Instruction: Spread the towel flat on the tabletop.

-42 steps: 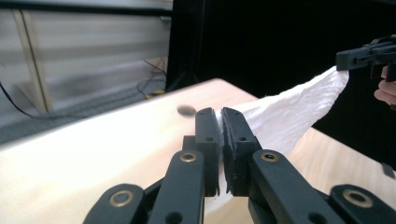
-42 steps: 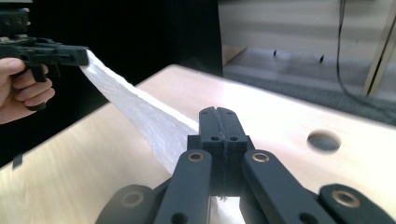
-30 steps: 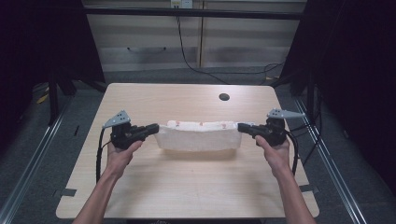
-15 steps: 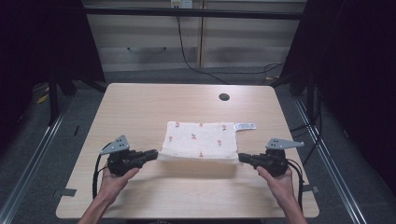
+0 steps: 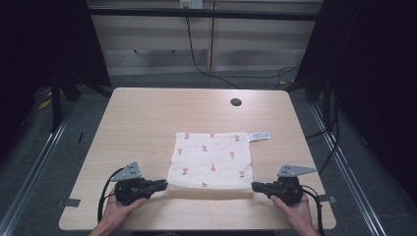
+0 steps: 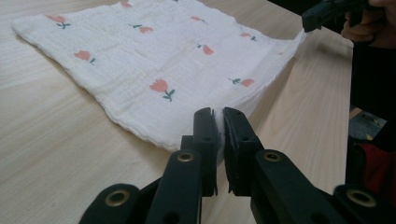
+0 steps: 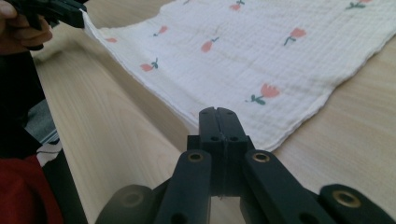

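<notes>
High view: a white cloth [image 5: 210, 160] printed with small red flowers lies spread flat near the middle of the pale wooden counter [image 5: 147, 118], a little toward the person's side. A white label [image 5: 258, 136] sticks out from its far right corner, and a dark round hole [image 5: 236, 102] sits in the counter farther back. The left gripper [image 5: 162, 184] is at the cloth's near left corner, the right gripper [image 5: 255, 186] at its near right corner, each held low over the counter by a hand coming in from the bottom edge. The near edge of the cloth runs between the two grippers.

Left gripper view: the two black jaws stand almost together with a thin edge of white cloth [image 6: 159, 60] pinched between them, so this gripper is clamped on the cloth's corner. The cloth spreads away across the counter [image 6: 51, 135]. At the upper right the right gripper [image 6: 312, 19] grips the far corner, lifted slightly off the wood.

Right gripper view: the jaws are pressed tight together at the cloth's [image 7: 261, 51] near corner, clamped on its hem. The left gripper [image 7: 77, 14] at the upper left holds the opposite corner, raised a little above the counter [image 7: 116, 140].
</notes>
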Demonstrator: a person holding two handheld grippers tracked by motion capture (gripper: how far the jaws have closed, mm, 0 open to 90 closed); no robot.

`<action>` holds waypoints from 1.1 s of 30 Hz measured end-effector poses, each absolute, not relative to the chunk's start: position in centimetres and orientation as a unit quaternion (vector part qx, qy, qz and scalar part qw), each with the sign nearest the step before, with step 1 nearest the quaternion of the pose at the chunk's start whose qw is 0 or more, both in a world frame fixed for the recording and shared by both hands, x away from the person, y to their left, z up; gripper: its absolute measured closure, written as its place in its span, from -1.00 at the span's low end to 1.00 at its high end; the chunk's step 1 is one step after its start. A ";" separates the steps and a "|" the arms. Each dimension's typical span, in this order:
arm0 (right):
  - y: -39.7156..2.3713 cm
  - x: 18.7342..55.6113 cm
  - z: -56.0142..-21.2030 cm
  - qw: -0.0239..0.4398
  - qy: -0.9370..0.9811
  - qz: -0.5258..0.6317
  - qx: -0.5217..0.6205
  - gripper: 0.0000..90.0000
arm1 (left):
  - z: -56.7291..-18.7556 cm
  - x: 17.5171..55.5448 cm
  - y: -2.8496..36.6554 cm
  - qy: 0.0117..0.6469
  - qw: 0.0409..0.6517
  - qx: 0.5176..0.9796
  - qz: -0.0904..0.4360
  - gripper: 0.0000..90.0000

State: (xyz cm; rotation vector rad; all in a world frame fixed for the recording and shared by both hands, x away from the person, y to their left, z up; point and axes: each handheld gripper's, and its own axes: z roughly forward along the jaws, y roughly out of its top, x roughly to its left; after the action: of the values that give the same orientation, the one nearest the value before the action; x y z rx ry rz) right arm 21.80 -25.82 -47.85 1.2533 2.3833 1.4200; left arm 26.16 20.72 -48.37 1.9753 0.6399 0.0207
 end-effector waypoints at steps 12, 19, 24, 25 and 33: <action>-26.3 20.4 -48.6 0.044 0.790 0.452 0.412 1.00 | -48.7 24.9 20.2 0.247 0.494 0.833 -0.022 0.85; -26.4 20.0 -48.5 0.044 0.779 0.464 0.419 0.87 | -48.4 25.2 20.9 0.267 0.520 0.811 -0.029 0.59; -26.3 19.9 -48.2 0.040 0.774 0.476 0.416 0.80 | -48.4 26.1 21.5 0.282 0.516 0.808 -0.014 0.52; -26.1 19.9 -48.2 0.041 0.774 0.477 0.414 0.77 | -48.4 26.2 21.5 0.291 0.519 0.804 -0.014 0.50; -25.9 20.9 -47.6 0.055 0.774 0.474 0.416 0.48 | -48.0 27.4 22.1 0.331 0.498 0.801 0.021 0.21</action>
State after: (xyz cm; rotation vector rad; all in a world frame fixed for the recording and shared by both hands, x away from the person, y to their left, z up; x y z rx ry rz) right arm 20.93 -25.90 -47.56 1.2628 2.3514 1.4377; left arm 27.36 22.11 -47.98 1.9400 0.8023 0.0501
